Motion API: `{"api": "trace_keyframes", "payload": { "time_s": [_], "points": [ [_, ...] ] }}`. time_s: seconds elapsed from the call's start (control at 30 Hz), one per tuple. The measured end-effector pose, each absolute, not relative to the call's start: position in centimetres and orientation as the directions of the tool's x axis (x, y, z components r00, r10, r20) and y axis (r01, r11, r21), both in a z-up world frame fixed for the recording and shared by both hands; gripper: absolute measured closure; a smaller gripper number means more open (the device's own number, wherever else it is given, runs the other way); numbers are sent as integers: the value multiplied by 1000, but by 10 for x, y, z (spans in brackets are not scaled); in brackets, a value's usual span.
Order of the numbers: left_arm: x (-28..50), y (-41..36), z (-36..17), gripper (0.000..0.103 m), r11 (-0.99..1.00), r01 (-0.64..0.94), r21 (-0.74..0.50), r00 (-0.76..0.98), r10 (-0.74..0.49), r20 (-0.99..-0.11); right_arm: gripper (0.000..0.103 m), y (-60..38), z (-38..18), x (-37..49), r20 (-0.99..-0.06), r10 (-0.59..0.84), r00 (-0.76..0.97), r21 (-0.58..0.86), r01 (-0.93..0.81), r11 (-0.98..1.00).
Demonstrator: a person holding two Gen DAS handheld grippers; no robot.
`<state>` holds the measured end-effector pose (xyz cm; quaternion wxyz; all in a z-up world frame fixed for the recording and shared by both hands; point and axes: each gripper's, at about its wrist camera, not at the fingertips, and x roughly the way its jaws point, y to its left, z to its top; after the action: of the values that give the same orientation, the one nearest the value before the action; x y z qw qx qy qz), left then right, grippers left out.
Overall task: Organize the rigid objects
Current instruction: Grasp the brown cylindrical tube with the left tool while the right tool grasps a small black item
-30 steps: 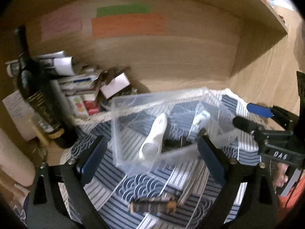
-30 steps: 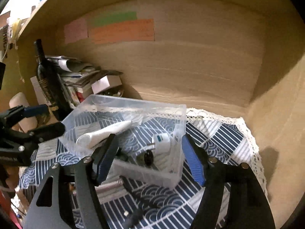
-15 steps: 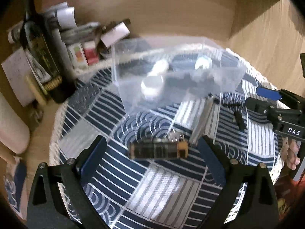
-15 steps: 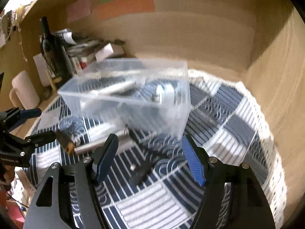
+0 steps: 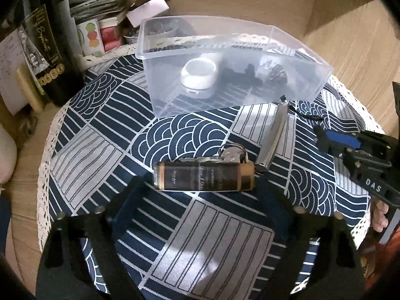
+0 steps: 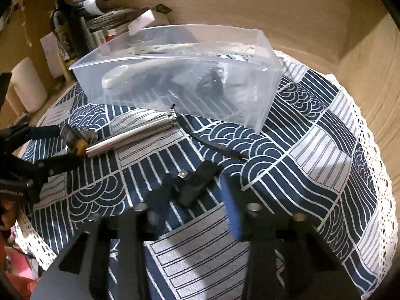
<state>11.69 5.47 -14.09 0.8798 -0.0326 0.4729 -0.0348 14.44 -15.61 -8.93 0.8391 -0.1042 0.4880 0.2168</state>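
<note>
A clear plastic bin (image 5: pixel 287 90) (image 6: pixel 265 105) stands on the patterned cloth and holds a white bottle, a white adapter and dark items. A brown-and-gold tube (image 5: pixel 203 176) with keys (image 5: pixel 232 153) lies in front of it, just beyond my open left gripper (image 5: pixel 203 195), which straddles it. A silver cylinder (image 5: pixel 273 135) (image 6: pixel 130 136) lies beside the tube. A small black USB-like piece (image 6: pixel 197 183) lies between the tips of my open right gripper (image 6: pixel 195 195), not clamped. The right gripper also shows in the left wrist view (image 5: pixel 350 150), and the left gripper in the right wrist view (image 6: pixel 47 147).
A dark wine bottle (image 5: pixel 47 57) (image 6: pixel 65 25) and a pile of boxes and papers (image 5: pixel 105 20) stand at the back left. A black cord (image 6: pixel 215 147) lies on the cloth (image 5: pixel 200 237). Wooden walls close the back and right.
Both grippers have dropped toward the cloth and tilted down. The left now straddles the brown tube; the right has narrowed around the black piece.
</note>
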Motion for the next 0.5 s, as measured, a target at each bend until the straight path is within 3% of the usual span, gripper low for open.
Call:
{"api": "trace_keyframes", "payload": {
  "time_s": [0.5],
  "points": [
    [101,62,-97,23,996,-3,-86,649,-63,-758,85,-172,-47,141,-786,316,531,60,-443,894]
  ]
}}
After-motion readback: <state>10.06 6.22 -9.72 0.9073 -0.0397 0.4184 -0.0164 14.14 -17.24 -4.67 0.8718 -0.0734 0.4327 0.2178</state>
